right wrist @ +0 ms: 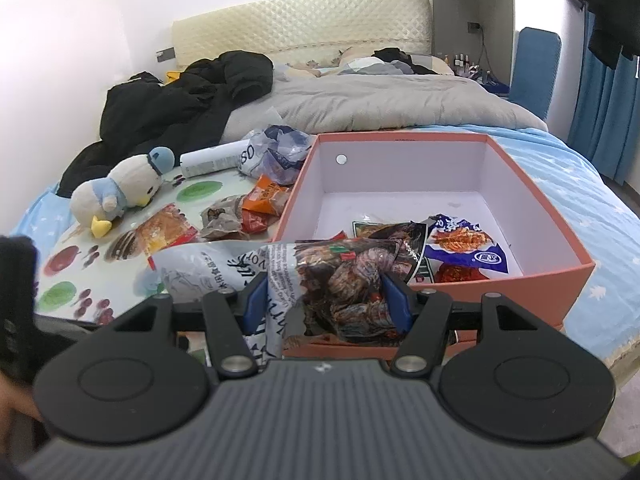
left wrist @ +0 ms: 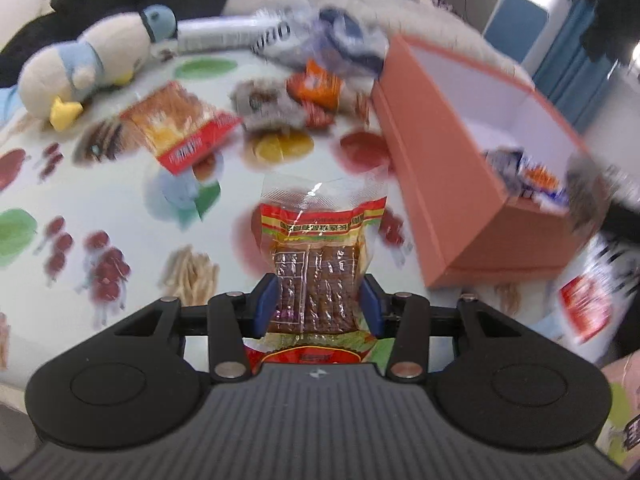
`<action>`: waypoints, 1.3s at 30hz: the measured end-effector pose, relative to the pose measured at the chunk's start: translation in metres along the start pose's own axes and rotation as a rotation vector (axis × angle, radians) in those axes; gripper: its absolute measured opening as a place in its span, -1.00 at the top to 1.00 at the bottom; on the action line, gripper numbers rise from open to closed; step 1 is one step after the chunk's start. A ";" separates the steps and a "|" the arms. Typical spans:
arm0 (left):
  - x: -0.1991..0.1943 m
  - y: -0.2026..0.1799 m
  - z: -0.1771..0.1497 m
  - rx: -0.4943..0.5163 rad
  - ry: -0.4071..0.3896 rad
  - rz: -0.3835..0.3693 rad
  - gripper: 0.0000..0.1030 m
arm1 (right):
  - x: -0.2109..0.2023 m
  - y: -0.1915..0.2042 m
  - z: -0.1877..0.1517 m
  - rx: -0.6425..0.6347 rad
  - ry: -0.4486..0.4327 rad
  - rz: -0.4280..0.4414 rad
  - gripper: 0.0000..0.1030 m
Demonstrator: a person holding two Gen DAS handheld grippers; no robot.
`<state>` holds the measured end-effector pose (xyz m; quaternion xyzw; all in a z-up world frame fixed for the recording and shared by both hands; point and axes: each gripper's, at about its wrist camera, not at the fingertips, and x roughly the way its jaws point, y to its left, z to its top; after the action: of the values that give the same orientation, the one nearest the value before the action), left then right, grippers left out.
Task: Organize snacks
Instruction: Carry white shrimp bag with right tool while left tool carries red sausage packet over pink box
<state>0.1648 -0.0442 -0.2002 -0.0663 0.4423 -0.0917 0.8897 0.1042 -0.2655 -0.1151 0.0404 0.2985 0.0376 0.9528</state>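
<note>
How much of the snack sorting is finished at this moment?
Done: a few packets already lie in the orange box. In hand: the left gripper holds a red packet, the right gripper a large bag. Left: several packets beside the plush penguin.

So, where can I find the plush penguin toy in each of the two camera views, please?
Left wrist view: the plush penguin lies at the upper left, on the fruit-print mat.
Right wrist view: the plush penguin lies left of centre, at the far left corner of the same mat.
Shared landmark: the orange box, which stands to the right of the penguin in both views.
</note>
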 end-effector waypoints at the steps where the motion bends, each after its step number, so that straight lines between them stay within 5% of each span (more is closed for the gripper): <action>1: -0.008 0.000 0.005 -0.005 -0.017 -0.005 0.03 | -0.001 0.000 0.001 -0.001 -0.001 0.000 -0.23; 9: -0.059 -0.026 0.060 0.029 -0.161 -0.061 0.03 | -0.005 -0.013 0.020 0.013 -0.031 -0.017 -0.23; 16: -0.056 -0.080 0.118 0.119 -0.229 -0.141 0.03 | 0.000 -0.042 0.060 0.026 -0.089 -0.067 -0.23; 29: 0.041 -0.166 0.168 0.211 -0.038 -0.201 0.03 | 0.063 -0.109 0.085 0.071 0.043 -0.118 -0.23; 39: 0.095 -0.173 0.176 0.233 0.048 -0.206 -0.02 | 0.109 -0.136 0.070 0.125 0.150 -0.125 -0.25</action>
<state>0.3436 -0.2269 -0.1336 -0.0053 0.4407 -0.2349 0.8663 0.2406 -0.3946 -0.1328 0.0779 0.3725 -0.0375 0.9240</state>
